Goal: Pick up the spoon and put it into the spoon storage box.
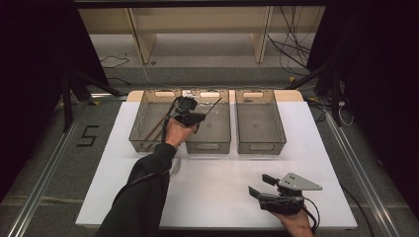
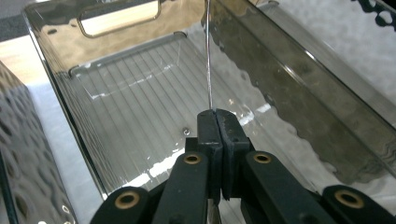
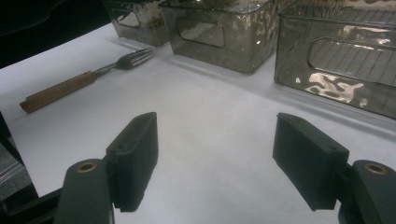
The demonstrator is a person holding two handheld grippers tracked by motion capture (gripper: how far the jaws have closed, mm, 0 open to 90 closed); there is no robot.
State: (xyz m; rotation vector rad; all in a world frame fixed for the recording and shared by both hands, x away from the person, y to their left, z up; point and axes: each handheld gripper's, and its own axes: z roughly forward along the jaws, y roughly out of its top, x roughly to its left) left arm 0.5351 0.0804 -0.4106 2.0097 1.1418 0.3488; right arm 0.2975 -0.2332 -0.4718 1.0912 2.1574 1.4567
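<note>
The left gripper, in the upper centre of the high view, is held above the middle bin of three smoky translucent plastic bins. Its own view adds detail: the jaws are pressed together on a thin metal utensil, edge-on and rising to the top of the frame; it may be a knife blade, but the type cannot be confirmed. The bin floor there is ribbed and glossy, with rippled side walls and a cut-out handle.

The right gripper, lower right of the high view, rests over the white surface with jaws wide apart and nothing between them. Its view shows a fork with a wooden handle and metal tines lying flat at upper left, near the bins. The left bin contains long thin items.
</note>
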